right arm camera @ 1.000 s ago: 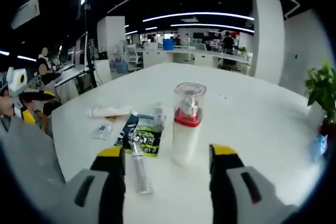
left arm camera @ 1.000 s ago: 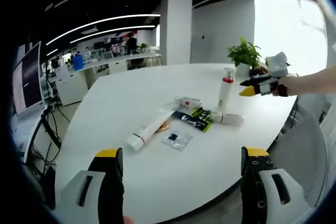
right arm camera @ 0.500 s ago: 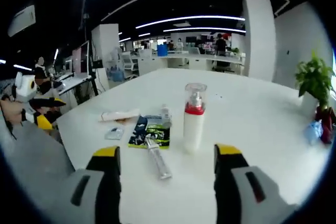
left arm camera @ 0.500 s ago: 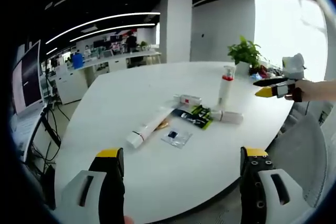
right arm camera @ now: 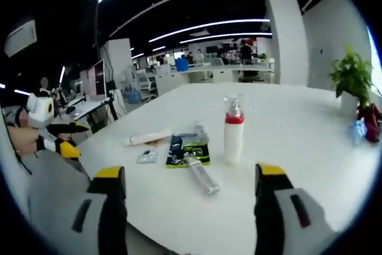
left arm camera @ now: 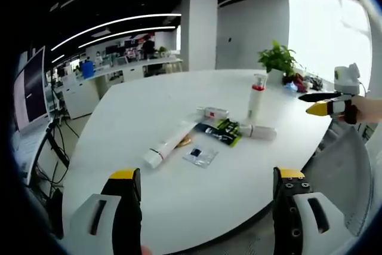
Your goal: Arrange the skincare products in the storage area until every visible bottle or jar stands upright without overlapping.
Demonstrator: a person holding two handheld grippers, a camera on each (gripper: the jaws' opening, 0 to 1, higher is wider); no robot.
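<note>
Going left to right in the left gripper view: the left gripper point(left arm camera: 206, 183) has its yellow-tipped jaws spread wide with nothing between them, hanging over the near edge of the white table point(left arm camera: 155, 106). On the table a long white tube point(left arm camera: 169, 145) lies flat, then a small clear sachet point(left arm camera: 200, 156), a dark green packet point(left arm camera: 222, 132) with a small capped bottle point(left arm camera: 215, 112) lying behind it, and a clear tube point(left arm camera: 258, 131) on its side. Only the pump bottle point(left arm camera: 256, 97) with the red collar stands upright — just behind the clear tube. Far right, the right gripper point(left arm camera: 325, 103) hovers off the table edge.

In the right gripper view, the right gripper point(right arm camera: 191, 180) is also wide open, holding nothing and well back from the products — the pump bottle point(right arm camera: 233, 131) sits between its jaws in the distance.
</note>
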